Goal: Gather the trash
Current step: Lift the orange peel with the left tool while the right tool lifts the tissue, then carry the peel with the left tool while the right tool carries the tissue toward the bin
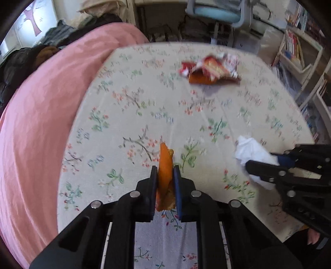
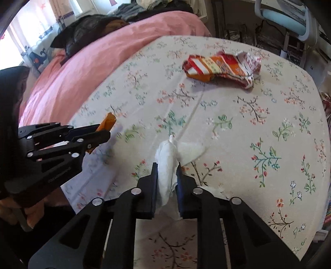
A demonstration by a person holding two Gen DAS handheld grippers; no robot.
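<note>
My left gripper (image 1: 165,169) is shut on an orange peel (image 1: 164,163) and holds it above the floral tablecloth (image 1: 128,82). My right gripper (image 2: 167,165) is shut on a crumpled white tissue (image 2: 166,165) above the same cloth. Each gripper shows in the other's view: the right one (image 1: 262,163) with the tissue (image 1: 251,151) at the right, the left one (image 2: 103,132) with the peel (image 2: 108,122) at the left. A crumpled red, orange and white snack wrapper (image 1: 209,69) (image 2: 223,68) lies at the table's far side.
A bed with a pink cover (image 1: 41,115) (image 2: 107,53) runs along the table's left edge, with dark clothes (image 2: 89,31) piled on it. A chair with a light blue seat (image 1: 217,14) stands beyond the table. Bookshelves (image 1: 295,49) stand at the right.
</note>
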